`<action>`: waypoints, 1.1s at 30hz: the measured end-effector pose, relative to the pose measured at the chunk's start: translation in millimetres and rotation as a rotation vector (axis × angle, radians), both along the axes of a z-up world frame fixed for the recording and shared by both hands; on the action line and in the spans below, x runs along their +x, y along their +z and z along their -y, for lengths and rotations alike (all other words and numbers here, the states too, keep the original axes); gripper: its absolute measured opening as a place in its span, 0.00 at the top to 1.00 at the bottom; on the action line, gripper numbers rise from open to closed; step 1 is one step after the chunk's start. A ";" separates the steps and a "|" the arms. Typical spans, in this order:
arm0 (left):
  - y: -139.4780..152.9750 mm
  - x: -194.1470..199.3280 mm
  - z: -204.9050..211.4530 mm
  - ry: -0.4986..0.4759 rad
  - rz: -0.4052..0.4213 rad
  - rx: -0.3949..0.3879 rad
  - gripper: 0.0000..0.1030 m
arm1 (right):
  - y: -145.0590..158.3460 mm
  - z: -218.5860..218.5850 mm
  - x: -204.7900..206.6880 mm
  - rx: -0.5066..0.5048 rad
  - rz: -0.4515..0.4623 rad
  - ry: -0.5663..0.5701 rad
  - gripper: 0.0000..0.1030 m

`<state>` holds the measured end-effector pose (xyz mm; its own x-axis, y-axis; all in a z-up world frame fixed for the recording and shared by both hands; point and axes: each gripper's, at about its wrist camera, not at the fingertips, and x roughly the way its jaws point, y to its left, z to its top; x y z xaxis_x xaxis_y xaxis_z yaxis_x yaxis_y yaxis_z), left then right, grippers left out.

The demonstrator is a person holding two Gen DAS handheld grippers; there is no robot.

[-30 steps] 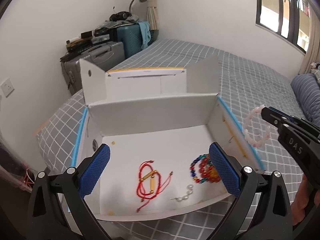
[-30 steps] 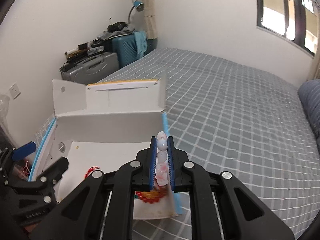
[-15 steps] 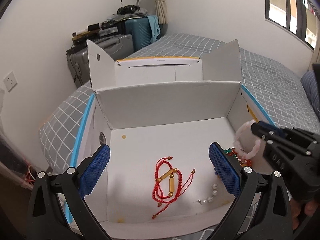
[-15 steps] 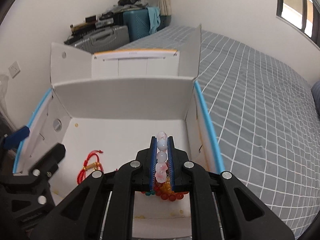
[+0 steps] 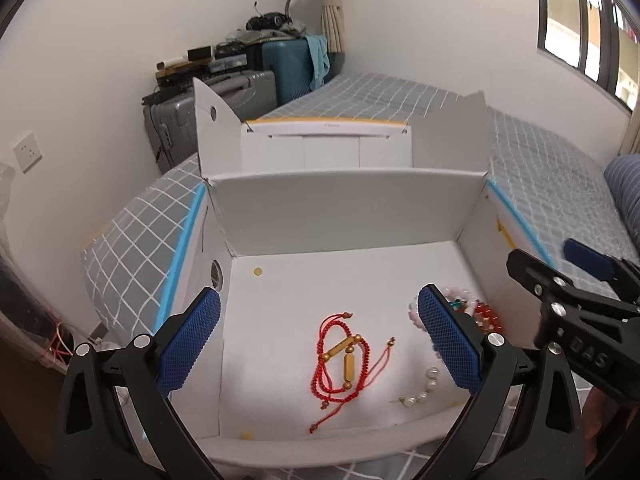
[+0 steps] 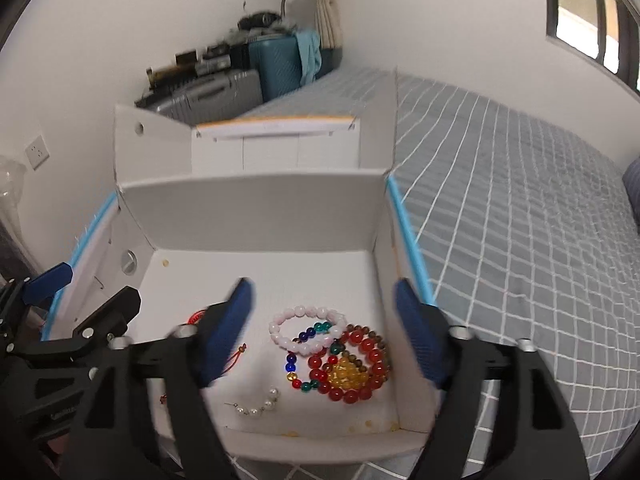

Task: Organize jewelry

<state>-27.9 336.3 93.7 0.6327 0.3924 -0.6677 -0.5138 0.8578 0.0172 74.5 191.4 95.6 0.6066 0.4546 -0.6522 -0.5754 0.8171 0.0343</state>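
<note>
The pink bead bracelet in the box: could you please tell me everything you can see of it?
The pink bracelet is a closed ring of round, pale pink, glossy beads, lying flat on the white box floor near its right wall. It overlaps the multicoloured bead bracelet beside the red one. The right gripper hangs open above it, not touching.

Both wrist views close, angled down into white box (image 5: 340,216) (image 6: 256,216); left view from box's left, right from right.
</note>
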 end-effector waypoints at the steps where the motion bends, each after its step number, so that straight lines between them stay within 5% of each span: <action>1: 3.3 -3.6 2.3 0.000 0.010 -0.001 0.05 | 5.1 8.6 -6.1 0.007 0.026 -0.024 0.08; 10: 23.3 -55.7 23.1 0.005 0.096 -0.032 0.05 | 14.1 53.0 -48.3 0.046 0.054 -0.030 0.07; 18: -1.5 -94.9 39.2 0.005 0.065 -0.039 0.05 | 3.0 75.2 -82.6 0.028 0.054 -0.011 0.07; 33: -12.6 -102.7 55.1 -0.010 0.037 -0.021 0.05 | -12.4 80.8 -91.1 0.038 0.028 -0.019 0.07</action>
<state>-130.6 281.2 81.1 0.6610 0.3720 -0.6516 -0.5054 0.8627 -0.0202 -16.5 110.7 83.2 0.6333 0.4666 -0.6175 -0.5608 0.8265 0.0494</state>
